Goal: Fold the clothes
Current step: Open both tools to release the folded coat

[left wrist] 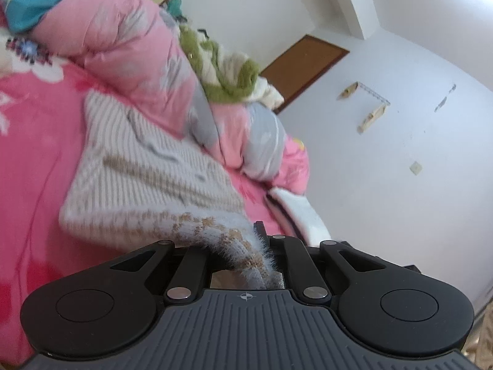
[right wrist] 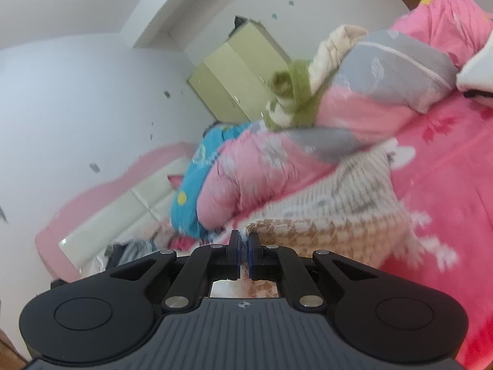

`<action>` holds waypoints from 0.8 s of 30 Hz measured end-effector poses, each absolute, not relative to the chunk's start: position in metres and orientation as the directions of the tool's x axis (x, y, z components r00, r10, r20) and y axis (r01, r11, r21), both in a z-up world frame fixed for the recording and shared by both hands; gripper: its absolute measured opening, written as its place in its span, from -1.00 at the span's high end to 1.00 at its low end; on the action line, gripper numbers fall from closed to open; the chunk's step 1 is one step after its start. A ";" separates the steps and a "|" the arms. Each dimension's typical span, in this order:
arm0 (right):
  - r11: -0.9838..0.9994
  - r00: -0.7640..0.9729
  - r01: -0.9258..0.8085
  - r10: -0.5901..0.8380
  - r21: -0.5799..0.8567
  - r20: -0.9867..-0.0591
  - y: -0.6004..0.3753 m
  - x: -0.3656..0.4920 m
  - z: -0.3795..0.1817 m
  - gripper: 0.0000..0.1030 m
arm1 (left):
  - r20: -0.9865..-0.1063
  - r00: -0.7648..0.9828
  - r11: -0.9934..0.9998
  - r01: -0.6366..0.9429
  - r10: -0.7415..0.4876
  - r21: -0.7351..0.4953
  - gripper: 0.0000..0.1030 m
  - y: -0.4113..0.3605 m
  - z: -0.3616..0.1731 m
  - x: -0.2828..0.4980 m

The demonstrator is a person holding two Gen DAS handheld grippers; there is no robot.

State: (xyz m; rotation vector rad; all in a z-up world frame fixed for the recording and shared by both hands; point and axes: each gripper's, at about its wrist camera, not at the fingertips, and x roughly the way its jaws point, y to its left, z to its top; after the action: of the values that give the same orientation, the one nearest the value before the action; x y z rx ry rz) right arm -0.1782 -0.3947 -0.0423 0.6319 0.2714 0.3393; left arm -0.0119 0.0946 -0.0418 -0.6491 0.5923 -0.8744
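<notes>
Lifting a hem corner in each gripper is the step in hand, as I judge it. The left gripper (left wrist: 246,246) is pinched on a fuzzy corner of the sweater (left wrist: 148,166), the knit bunched over its jaws and hiding their tips. The right gripper (right wrist: 244,248) has its blue pads pressed together on the other corner of the sweater (right wrist: 332,197), a thin edge of knit between them.

The sweater lies spread on the sheet (left wrist: 37,141), its far edge against the quilt (left wrist: 135,46), its near edge raised to the grippers.

To do this well, I would keep both corners level and taut, so the hem travels as one straight line toward the quilt, and set it down short of the quilt so nothing snags.

Counted: one sweater, two grippers, one pink-and-grey quilt, one blue quilt (right wrist: 197,182) beside it, one green-and-cream bundle (left wrist: 228,71) on top of the quilt
</notes>
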 end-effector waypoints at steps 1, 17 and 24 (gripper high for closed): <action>0.751 0.915 -0.225 0.383 0.621 -0.131 -0.398 -0.171 -0.040 0.92 | -0.201 0.520 0.484 0.494 -0.830 -0.722 0.88 0.094 -0.040 -0.004; 0.649 0.949 0.018 0.229 0.760 -0.218 -0.480 0.012 -0.083 0.91 | -0.366 0.560 0.530 0.158 -0.743 -0.833 0.67 0.077 -0.091 0.163; 0.437 0.926 0.198 0.209 0.878 -0.313 -0.515 0.053 -0.162 0.85 | -0.239 0.592 0.302 0.007 -0.770 -0.953 0.25 0.097 -0.127 0.184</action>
State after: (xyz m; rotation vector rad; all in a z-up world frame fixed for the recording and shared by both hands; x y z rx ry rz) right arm 0.0527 -0.5154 -0.1619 1.1278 0.4075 0.0071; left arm 0.1837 0.0973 -0.1274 -1.1620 0.8010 -0.5958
